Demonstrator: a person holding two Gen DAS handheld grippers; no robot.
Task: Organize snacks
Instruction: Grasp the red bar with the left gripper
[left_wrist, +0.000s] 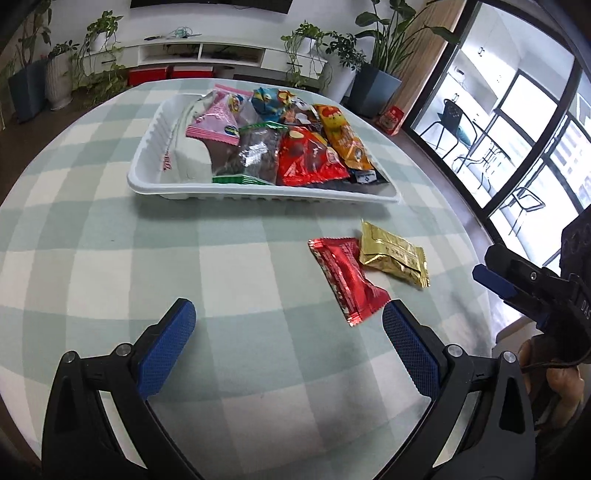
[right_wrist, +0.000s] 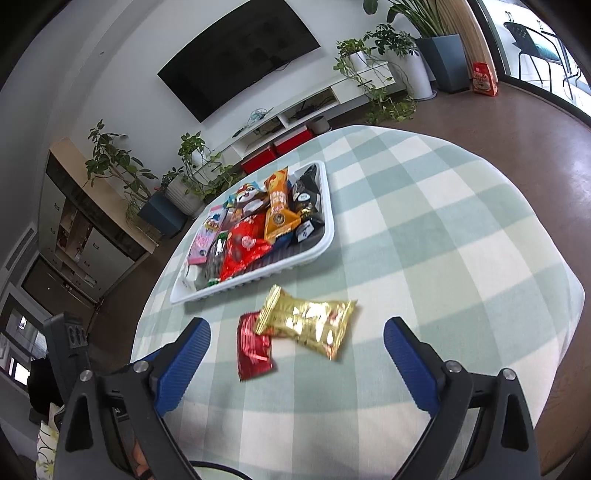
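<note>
Snacks: 2 loose packets lie on the checked tablecloth (left_wrist: 240, 266), the rest are piled in a white tray (left_wrist: 258, 194) farther back.
Left gripper (left_wrist: 288, 323): released, blue pads spread wide, nothing between them; it hangs over bare cloth, its right pad just beside the near end of the red packet.
Right gripper (right_wrist: 297, 338): released too, jaws wide apart over the cloth; in its own view both loose packets sit between and just beyond the fingertips, neither pad pressing on them.
Red packet (left_wrist: 347, 280): flat on the cloth, nearest of the 2, one end tucked under the gold one.
Gold packet (left_wrist: 393, 253): flat, overlapping the red packet's far end, slightly tilted across it.
Hand: part of the person's hand (left_wrist: 554, 373) shows at the right edge of the left view, under the other gripper's black body.
Tray contents: a pink packet (left_wrist: 218, 118), a clear bag of dark pieces (left_wrist: 255, 155), a red bag (left_wrist: 310, 158), an orange packet (left_wrist: 345, 136) and a blue packet (left_wrist: 266, 101), all overlapping; a white item fills the left end.
Tray position: well apart from the 2 loose packets, toward the far side of the table.
Beyond the table: a low white cabinet (left_wrist: 207, 53) with red boxes beneath it, potted plants on both sides, a dark screen (right_wrist: 236, 59) on the wall.
</note>
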